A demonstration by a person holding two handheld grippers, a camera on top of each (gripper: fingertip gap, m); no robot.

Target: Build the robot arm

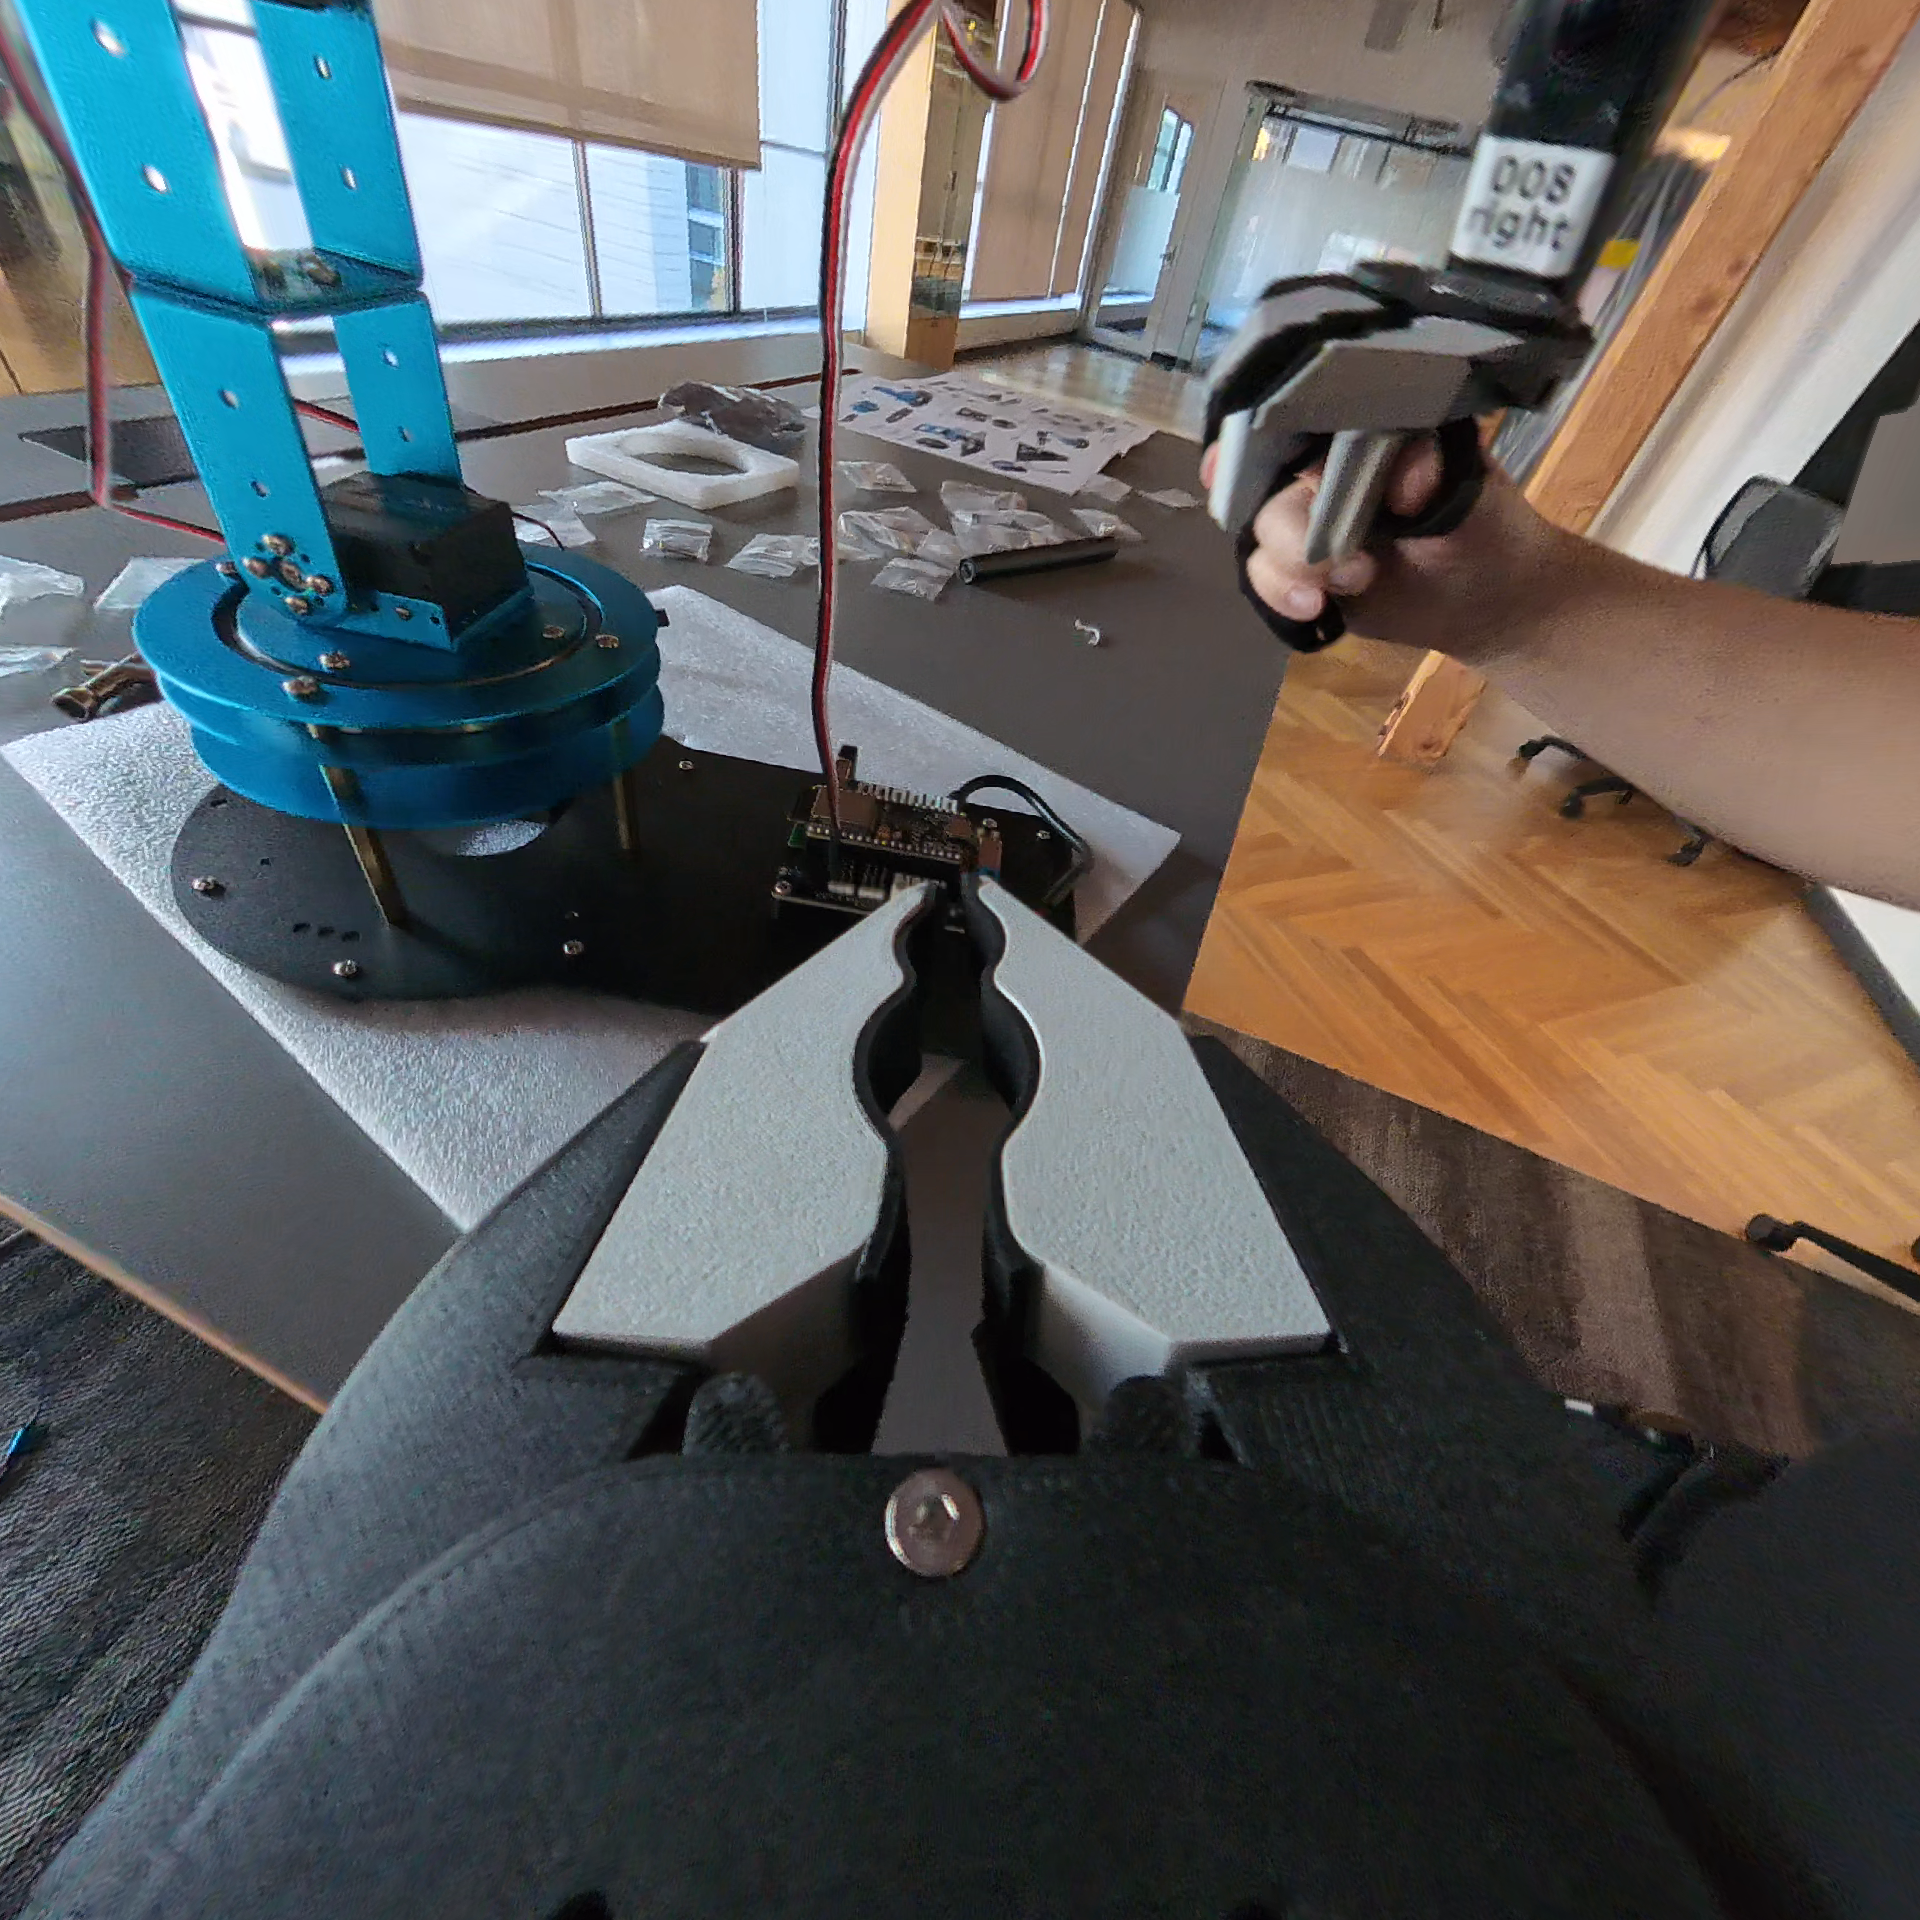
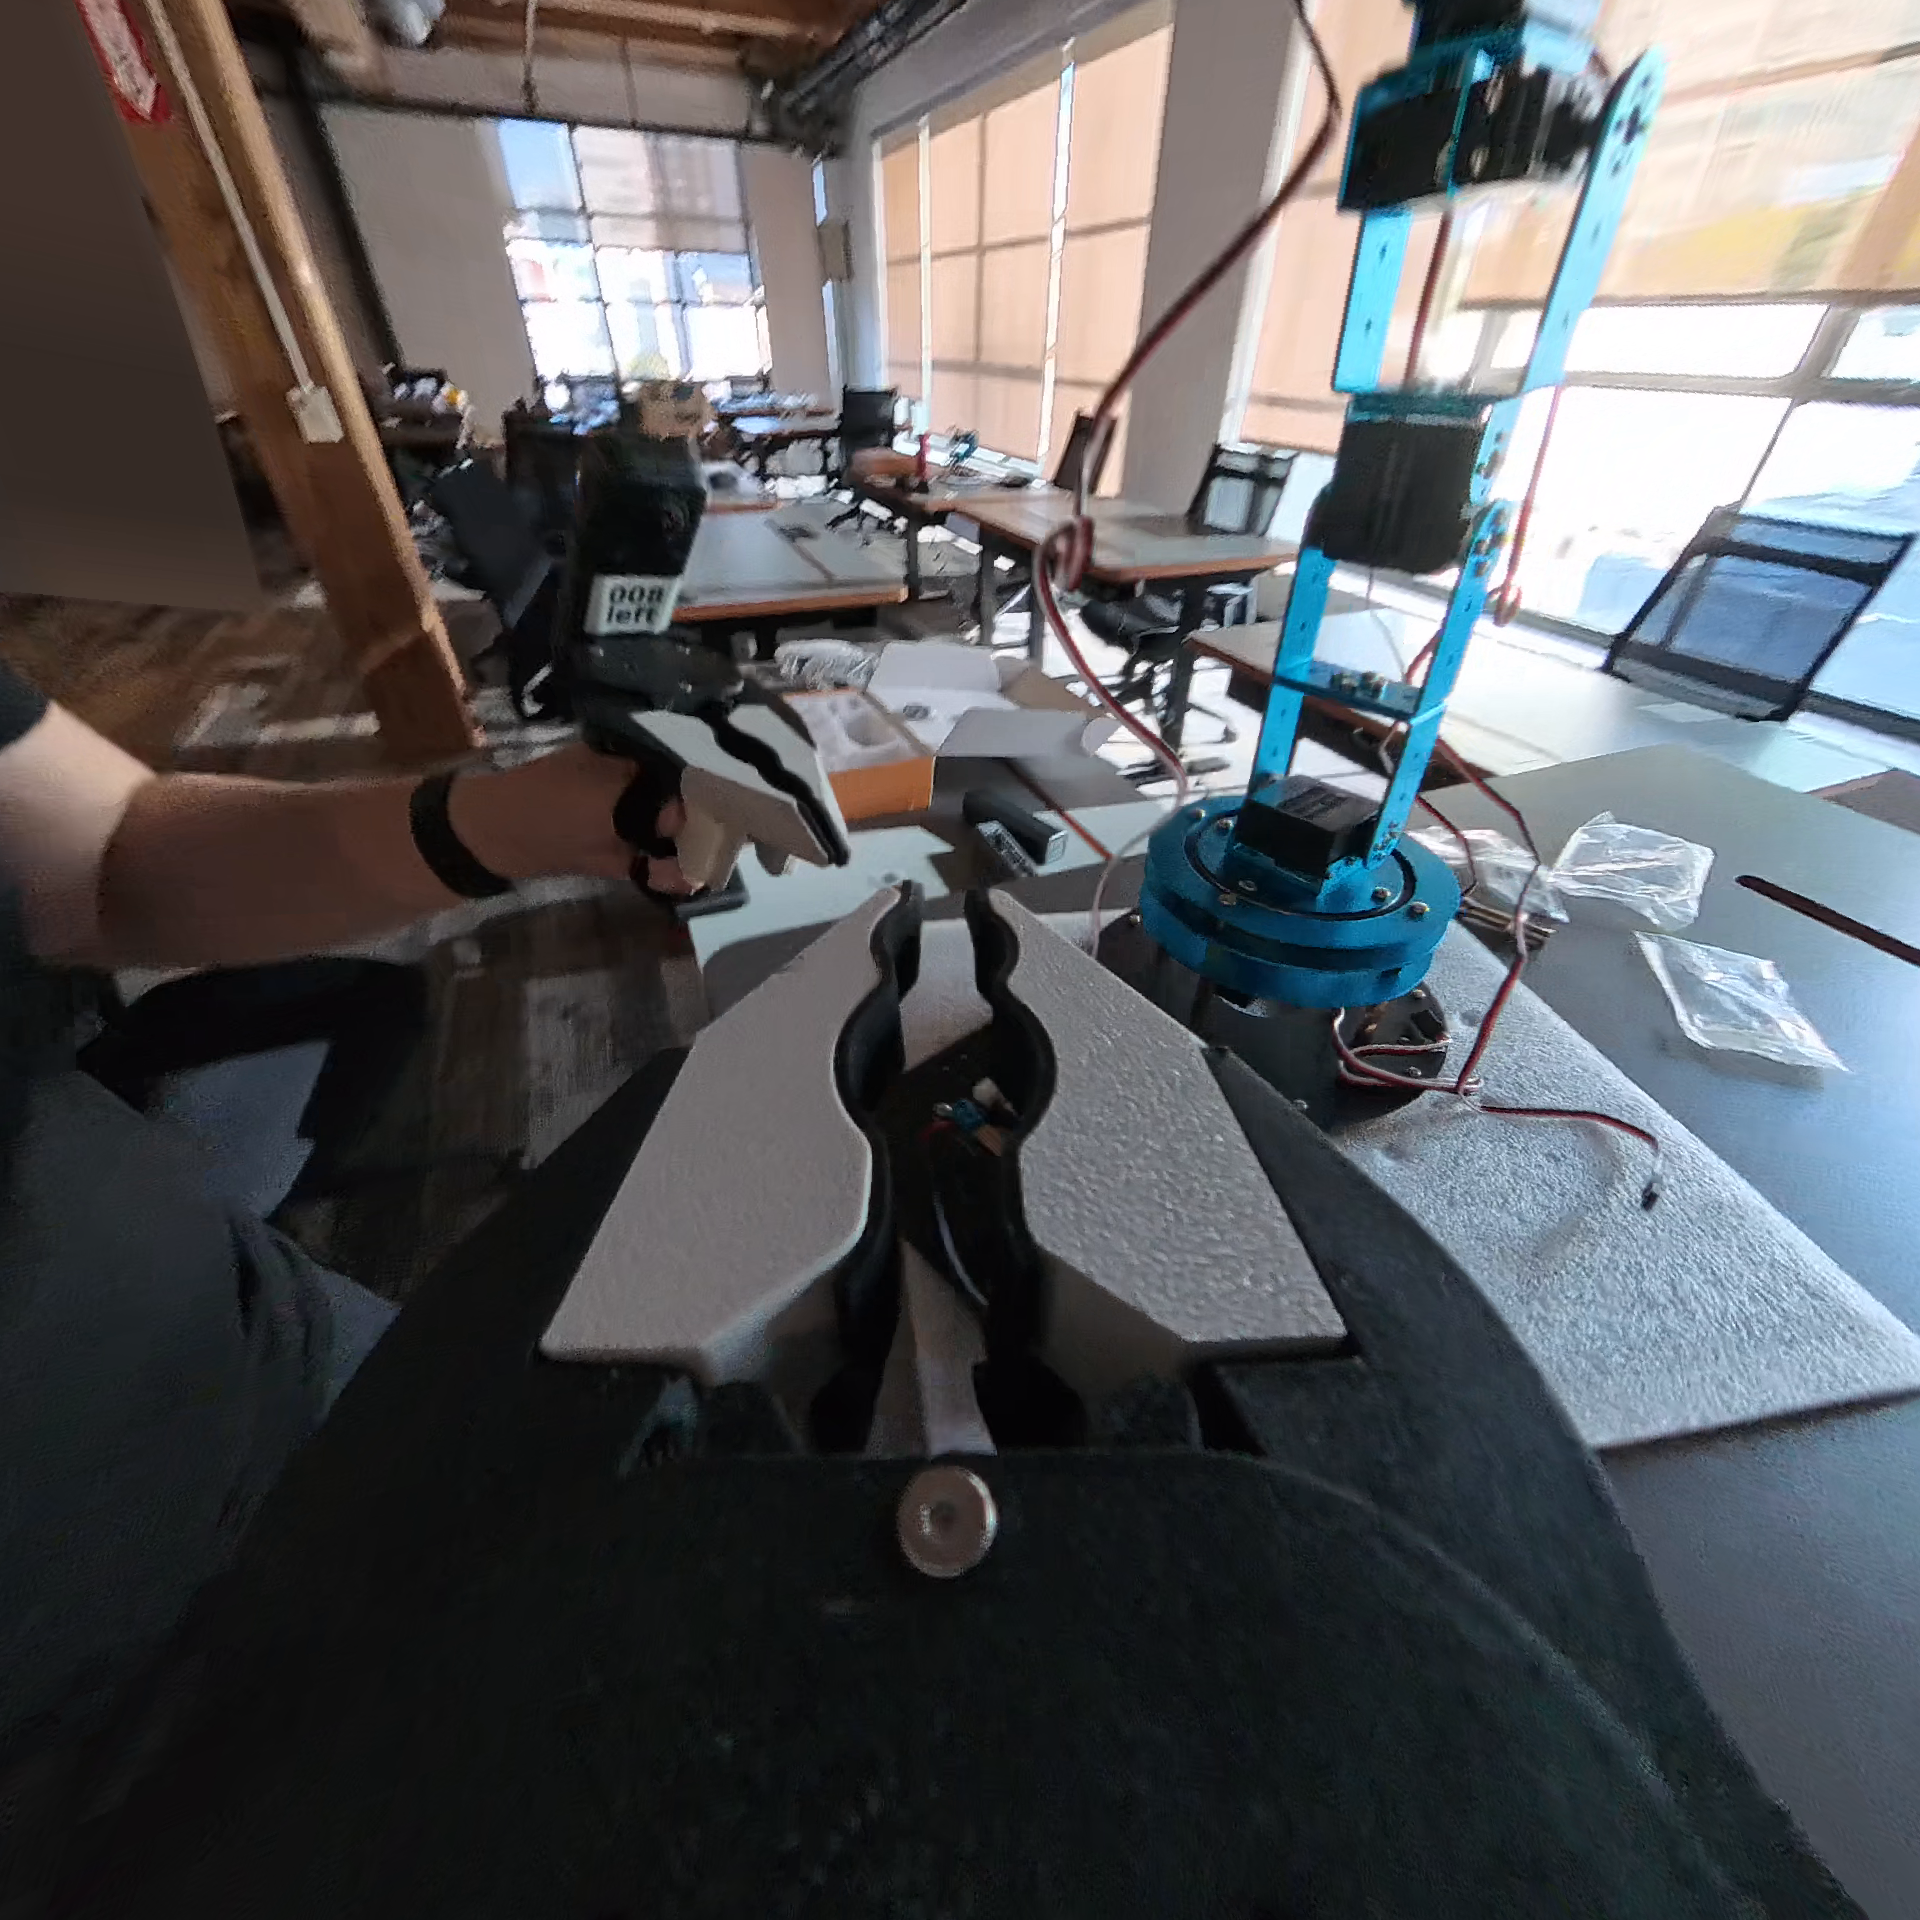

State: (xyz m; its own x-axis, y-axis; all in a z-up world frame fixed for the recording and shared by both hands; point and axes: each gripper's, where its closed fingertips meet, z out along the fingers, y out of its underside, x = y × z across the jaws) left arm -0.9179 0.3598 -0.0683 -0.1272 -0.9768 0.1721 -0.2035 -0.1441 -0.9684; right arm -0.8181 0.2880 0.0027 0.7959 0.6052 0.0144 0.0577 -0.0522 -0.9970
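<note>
A blue metal robot arm kit (image 1: 312, 416) stands on a round blue base (image 1: 395, 675), bolted to a black baseplate (image 1: 520, 914) on a white foam sheet (image 1: 312, 1018). A small circuit board (image 1: 883, 831) sits on the baseplate, and a red, black and white cable (image 1: 828, 468) rises from it. My left gripper (image 1: 951, 904) is shut, with its tips at the board's near edge. Something dark sits between the tips; I cannot tell what. My right gripper (image 2: 943, 904) is shut and empty, held in the air over the board (image 2: 966, 1122). It also shows in the left wrist view (image 1: 1236, 488).
Small plastic bags (image 1: 883, 530), a white foam frame (image 1: 686, 468), a printed sheet (image 1: 987, 426) and a black cylinder (image 1: 1039, 561) lie farther back on the dark table (image 1: 104, 1039). The table ends just right of the board, above the wooden floor (image 1: 1507, 987). Loose servo wires (image 2: 1558, 1122) trail over the foam.
</note>
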